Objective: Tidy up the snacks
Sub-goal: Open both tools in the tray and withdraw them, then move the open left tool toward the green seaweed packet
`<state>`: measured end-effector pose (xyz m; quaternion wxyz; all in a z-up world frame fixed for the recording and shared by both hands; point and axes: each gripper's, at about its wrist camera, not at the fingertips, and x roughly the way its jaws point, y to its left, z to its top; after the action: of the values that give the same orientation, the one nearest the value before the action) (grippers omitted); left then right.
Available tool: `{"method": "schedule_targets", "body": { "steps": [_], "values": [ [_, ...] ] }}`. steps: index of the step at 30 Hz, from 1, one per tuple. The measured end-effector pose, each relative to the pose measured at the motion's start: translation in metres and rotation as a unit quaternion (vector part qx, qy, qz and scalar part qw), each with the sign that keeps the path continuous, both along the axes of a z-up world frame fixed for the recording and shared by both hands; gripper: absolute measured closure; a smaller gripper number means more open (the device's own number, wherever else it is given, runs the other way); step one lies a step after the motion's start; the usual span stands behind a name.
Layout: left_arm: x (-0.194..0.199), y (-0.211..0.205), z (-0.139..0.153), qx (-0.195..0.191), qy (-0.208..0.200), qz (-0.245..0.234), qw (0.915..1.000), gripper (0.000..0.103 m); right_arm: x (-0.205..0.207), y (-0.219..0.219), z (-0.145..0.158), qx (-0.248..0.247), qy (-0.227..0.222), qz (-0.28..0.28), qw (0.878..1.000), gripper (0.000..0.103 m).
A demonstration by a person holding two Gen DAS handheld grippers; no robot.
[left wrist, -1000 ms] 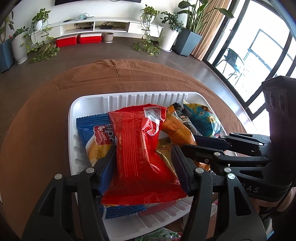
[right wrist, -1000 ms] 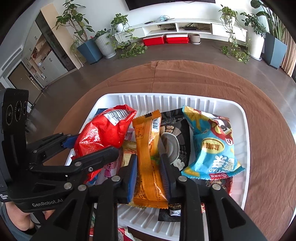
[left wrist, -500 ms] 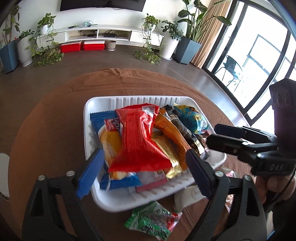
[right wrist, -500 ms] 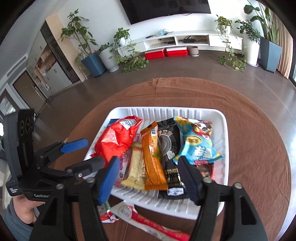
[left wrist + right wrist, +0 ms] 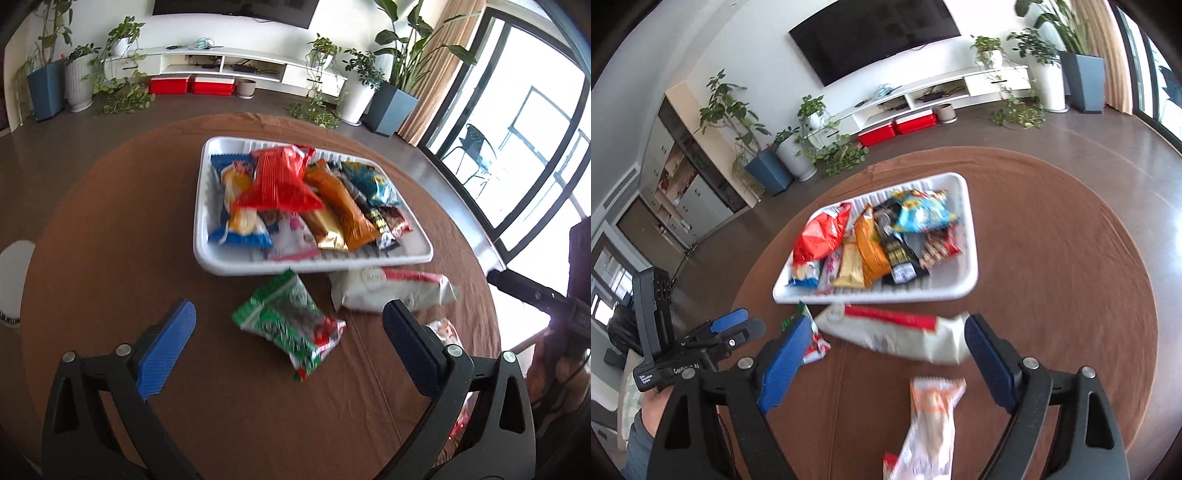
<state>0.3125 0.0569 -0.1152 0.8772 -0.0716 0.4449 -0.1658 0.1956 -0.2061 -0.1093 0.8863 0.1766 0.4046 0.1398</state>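
A white tray (image 5: 207,206) on the brown round table holds several snack packets, among them a red bag (image 5: 277,181) and an orange packet (image 5: 343,206); the tray also shows in the right wrist view (image 5: 967,236). In front of the tray lie a green packet (image 5: 288,317) and a white and red packet (image 5: 391,290), which also shows in the right wrist view (image 5: 897,332). An orange and white packet (image 5: 932,417) lies nearest. My left gripper (image 5: 290,347) is open and empty above the green packet. My right gripper (image 5: 886,354) is open and empty over the white and red packet.
The brown tablecloth (image 5: 110,229) covers the round table. A white object (image 5: 13,273) sits at the table's left edge. The left gripper and hand (image 5: 683,354) show at the left of the right wrist view. Plants and a TV shelf stand far behind.
Both grippers let go of the red bag and the orange packet in the tray, opened wide, and pulled back toward me. The loose packets before the tray came into view.
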Motion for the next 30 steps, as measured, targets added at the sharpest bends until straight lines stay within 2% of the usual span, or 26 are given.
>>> {"method": "schedule_targets", "body": {
  "steps": [5,8,13,16,21,30],
  "values": [
    [-0.035,-0.005,-0.005,0.001,-0.012,0.003,0.9999,0.0,-0.049,-0.001,-0.017,-0.01,0.0,-0.022,1.0,0.015],
    [-0.054,-0.012,-0.011,0.016,-0.017,-0.004,0.9997,0.0,-0.07,0.003,-0.023,-0.018,-0.003,-0.025,1.0,0.015],
    [-0.066,-0.016,-0.025,0.01,0.022,-0.003,0.9997,0.0,-0.091,0.007,-0.033,-0.033,-0.011,-0.028,0.999,0.015],
    [-0.062,-0.012,-0.029,0.003,0.046,0.022,0.9987,0.0,-0.095,0.012,-0.039,-0.034,-0.011,-0.025,0.999,0.015],
    [-0.052,-0.02,-0.025,0.032,0.038,0.033,0.9982,0.0,-0.096,0.015,-0.044,-0.03,-0.011,-0.016,0.999,0.015],
    [-0.001,-0.031,-0.02,0.067,0.041,0.07,0.9945,0.0,-0.1,0.013,-0.047,-0.023,-0.012,-0.015,1.0,0.015]
  ]
}}
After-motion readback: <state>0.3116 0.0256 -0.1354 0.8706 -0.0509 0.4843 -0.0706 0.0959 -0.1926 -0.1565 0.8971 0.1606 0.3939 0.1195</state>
